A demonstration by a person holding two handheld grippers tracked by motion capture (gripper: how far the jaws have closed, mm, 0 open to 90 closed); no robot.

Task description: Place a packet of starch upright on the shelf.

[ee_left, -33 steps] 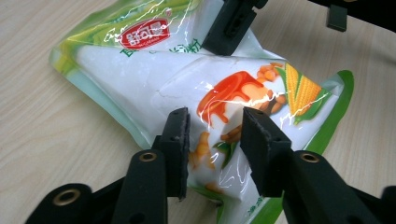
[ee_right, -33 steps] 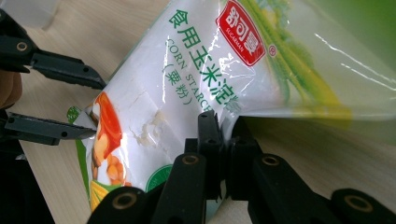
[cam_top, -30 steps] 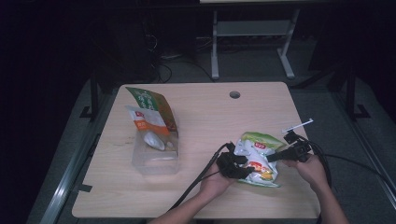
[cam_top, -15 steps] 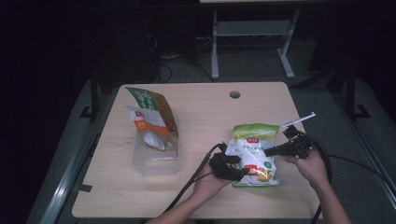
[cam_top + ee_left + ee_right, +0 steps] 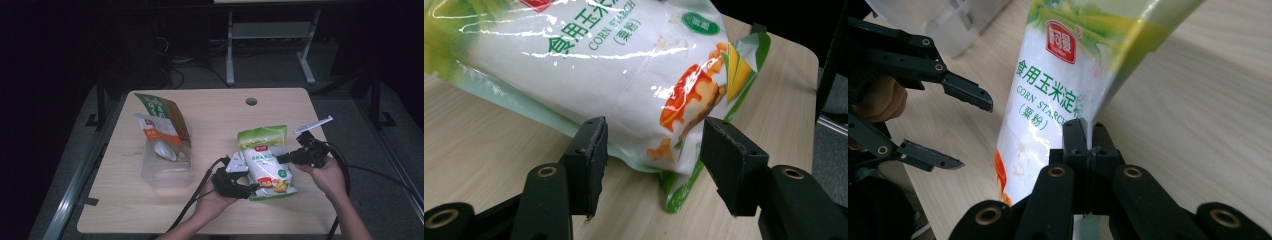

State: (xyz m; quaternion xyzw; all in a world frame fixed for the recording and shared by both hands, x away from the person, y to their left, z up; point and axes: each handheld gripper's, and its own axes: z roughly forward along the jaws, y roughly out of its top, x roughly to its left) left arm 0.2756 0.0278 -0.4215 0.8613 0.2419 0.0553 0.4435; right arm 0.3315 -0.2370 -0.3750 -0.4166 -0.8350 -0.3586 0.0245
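Your right gripper [image 5: 282, 159] pinches the corn starch bag's [image 5: 264, 161] 3 o'clock edge; your left gripper [image 5: 250, 188], jaws just opened wide, flanks its 7 o'clock corner untouched.

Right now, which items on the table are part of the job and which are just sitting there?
In the job:
- corn starch bag, edge pinched by the right hand-held gripper
- left hand-held gripper, jaws just opened, standing apart at the bag's lower corner

Lying about:
- clear plastic container
- green and orange packets standing in it
- table
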